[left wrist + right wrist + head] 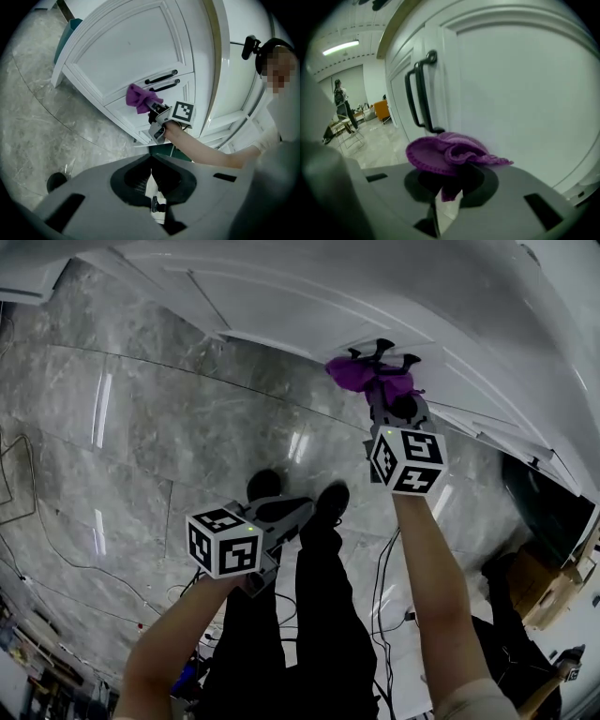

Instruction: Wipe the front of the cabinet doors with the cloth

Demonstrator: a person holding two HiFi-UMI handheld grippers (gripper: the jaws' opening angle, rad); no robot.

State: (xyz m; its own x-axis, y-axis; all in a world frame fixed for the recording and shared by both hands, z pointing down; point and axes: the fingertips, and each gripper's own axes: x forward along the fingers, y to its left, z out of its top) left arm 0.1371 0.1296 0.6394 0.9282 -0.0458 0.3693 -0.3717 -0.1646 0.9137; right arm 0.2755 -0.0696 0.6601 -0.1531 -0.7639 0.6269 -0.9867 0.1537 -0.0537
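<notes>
Grey marble floor (141, 427), white cabinet doors (525, 93) (black handles (419, 93)), right gripper (450, 185) jaws clenched on purple cloth (445, 152) by a door panel, left gripper (152, 187) jaws closed, empty.

The cloth (445, 153) lies before the cabinet door (525, 84), just beside its handles (417, 93).

cloth (450, 152): soft knit, matt | cabinet door (525, 93): smooth, semi-gloss paint | handles (419, 93): dark, smooth | floor (141, 427): polished marble-look, glossy

Glossy grey marble floor (141, 427) — veined (strip light (341, 47) overhead).
</notes>
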